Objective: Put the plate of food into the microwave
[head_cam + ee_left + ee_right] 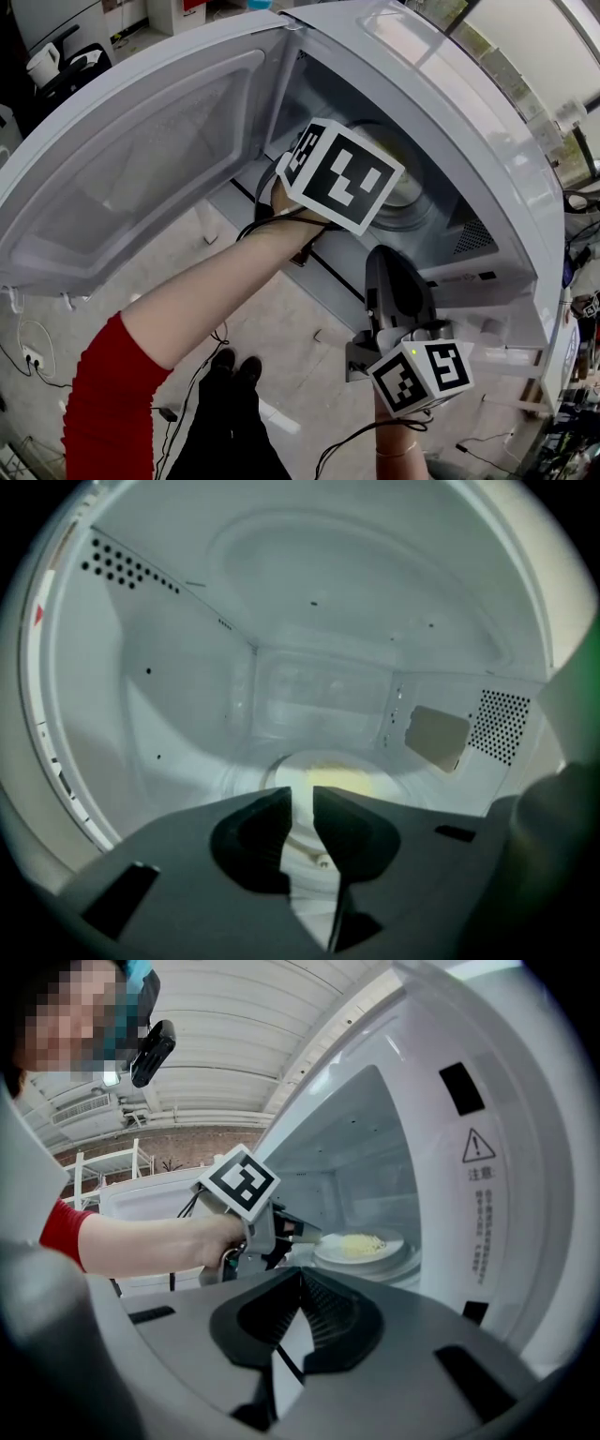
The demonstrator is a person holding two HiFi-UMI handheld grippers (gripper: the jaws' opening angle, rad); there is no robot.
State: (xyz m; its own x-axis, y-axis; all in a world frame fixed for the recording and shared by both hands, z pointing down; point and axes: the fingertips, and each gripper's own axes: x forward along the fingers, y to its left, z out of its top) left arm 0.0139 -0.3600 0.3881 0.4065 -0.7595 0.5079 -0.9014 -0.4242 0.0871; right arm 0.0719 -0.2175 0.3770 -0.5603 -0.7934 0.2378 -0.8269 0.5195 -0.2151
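Microwave (pixel 487 141) open, door (pixel 141 159) swung to upper left of head view; plate (pixel 361 1246) with yellow food sits on the turntable inside, centre of cavity floor, so the placing looks done; left claw (pixel 300 794) is inside the cavity, released, jaws a narrow gap apart with nothing pinched; plate lies straight ahead, just beyond its tips, whether tips touch the rim I cannot tell; plate is round, no long axis to mind; next move is likely a straight pull back out of the opening; right claw (pixel 300 1277) is clenched, empty, outside at lower right of head view, well apart from the plate; writing: warning triangle (pixel 476 1146) on the front frame with Chinese characters under it, smaller print unreadable; no brand seen.
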